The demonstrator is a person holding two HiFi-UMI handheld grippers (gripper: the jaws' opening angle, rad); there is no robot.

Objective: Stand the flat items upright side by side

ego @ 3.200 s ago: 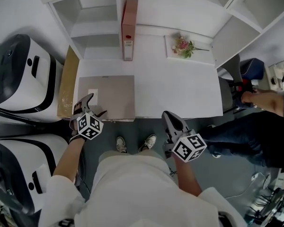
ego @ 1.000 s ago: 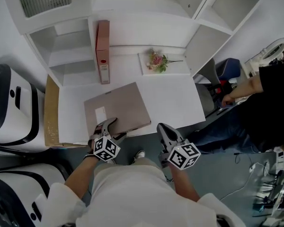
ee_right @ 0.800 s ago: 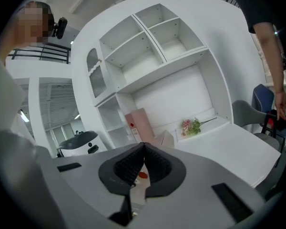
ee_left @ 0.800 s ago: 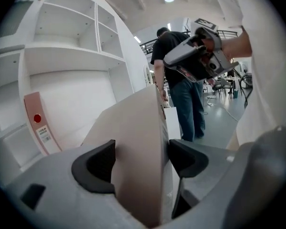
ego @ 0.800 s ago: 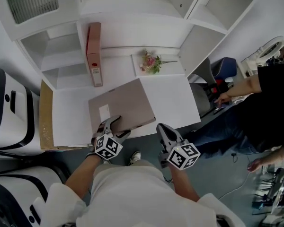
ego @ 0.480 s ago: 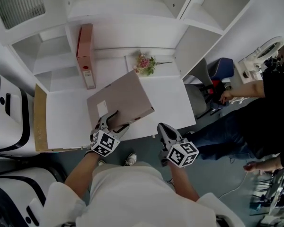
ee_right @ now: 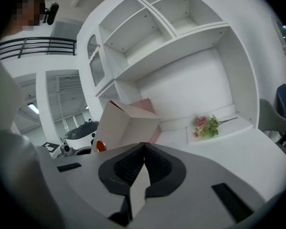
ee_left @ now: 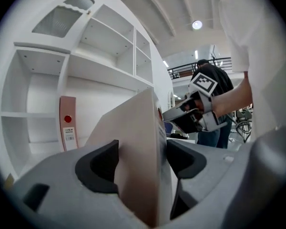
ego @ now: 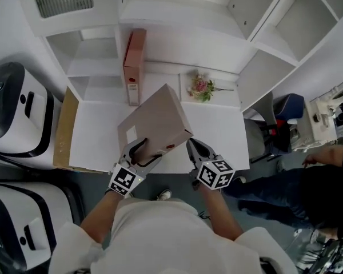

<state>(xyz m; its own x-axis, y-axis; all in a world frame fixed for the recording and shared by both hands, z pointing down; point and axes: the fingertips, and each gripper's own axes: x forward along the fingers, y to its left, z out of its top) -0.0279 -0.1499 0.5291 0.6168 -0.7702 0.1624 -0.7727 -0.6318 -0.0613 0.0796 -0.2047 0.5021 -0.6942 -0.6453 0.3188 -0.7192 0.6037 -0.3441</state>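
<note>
My left gripper (ego: 142, 151) is shut on the near edge of a flat tan binder (ego: 154, 121), its jaws still closing. The binder is lifted off the white desk (ego: 97, 131) and tilted up. In the left gripper view the binder (ee_left: 133, 142) stands edge-on between both pads (ee_left: 99, 165). My right gripper (ego: 190, 145) is shut and empty, just beside the binder's right corner. In the right gripper view the binder (ee_right: 121, 128) sits beyond the shut jaws of the right gripper (ee_right: 143, 147). A red binder (ego: 134, 67) stands upright at the back of the desk.
A small bunch of flowers (ego: 201, 87) lies at the back right of the desk. White shelf compartments (ego: 88, 61) rise behind it. A cardboard sheet (ego: 63, 131) leans at the desk's left edge, with white machines (ego: 17, 104) beyond. A person (ego: 326, 178) stands at the right.
The tan binder has come up from flat on the desk to a raised tilt in my left gripper. My right gripper has moved in next to its right corner.
</note>
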